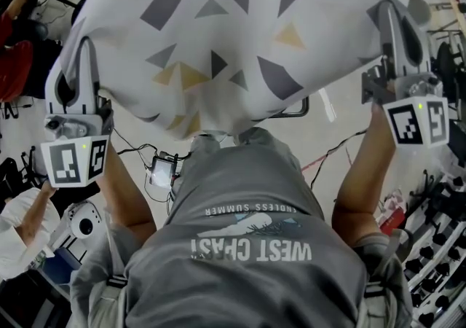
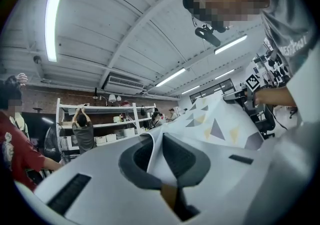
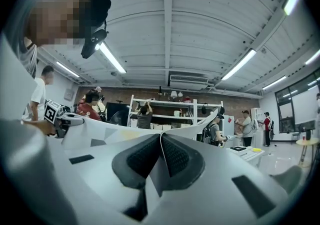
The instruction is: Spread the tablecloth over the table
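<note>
Both pinched shut on the cloth (image 1: pixel 233 20): my left claw (image 1: pixel 79 53) grips its near left corner, my right claw (image 1: pixel 397 17) its near right, the edge stretched between them, the sheet ballooning ahead, neither hand closer.

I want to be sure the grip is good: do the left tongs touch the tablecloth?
Touching. The left gripper view shows the left tongs closed on a fold of the tablecloth, with the cloth squeezed between them.
</note>
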The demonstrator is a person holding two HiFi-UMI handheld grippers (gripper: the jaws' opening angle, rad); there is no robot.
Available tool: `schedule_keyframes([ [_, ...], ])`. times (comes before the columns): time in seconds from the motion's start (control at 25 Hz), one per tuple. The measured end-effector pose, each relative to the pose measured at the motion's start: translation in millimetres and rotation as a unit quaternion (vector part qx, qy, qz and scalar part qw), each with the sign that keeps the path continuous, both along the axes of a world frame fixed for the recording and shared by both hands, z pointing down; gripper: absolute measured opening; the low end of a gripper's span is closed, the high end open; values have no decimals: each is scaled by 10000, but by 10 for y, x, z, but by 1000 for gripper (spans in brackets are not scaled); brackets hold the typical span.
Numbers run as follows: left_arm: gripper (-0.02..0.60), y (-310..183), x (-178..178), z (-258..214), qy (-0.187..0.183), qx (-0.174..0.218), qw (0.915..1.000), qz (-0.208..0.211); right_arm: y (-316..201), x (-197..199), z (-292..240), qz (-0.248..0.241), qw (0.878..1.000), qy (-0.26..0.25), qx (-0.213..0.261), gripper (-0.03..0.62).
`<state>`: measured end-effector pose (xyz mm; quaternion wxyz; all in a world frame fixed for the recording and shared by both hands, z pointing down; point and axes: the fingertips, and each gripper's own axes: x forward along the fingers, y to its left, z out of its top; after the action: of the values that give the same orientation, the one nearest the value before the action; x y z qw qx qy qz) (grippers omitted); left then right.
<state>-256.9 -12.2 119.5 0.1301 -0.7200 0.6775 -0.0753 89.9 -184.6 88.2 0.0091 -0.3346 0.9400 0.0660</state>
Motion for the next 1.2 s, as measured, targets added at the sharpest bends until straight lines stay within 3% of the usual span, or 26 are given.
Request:
schedule_keyframes([
  [0.76,2,-301,-256,992,353,-666,9970,-162,-357,-101,1079,109,9960,159,-874,15],
  [0.92,3,-238,-236,913,408,-743,9962,-187,-284,-95,967,103,9956,257,-893,15],
  [1.2,2,-436,-322,1333,542,-1025,9931,-198,-475,-185,1385,182,9924,370,-1160,15],
])
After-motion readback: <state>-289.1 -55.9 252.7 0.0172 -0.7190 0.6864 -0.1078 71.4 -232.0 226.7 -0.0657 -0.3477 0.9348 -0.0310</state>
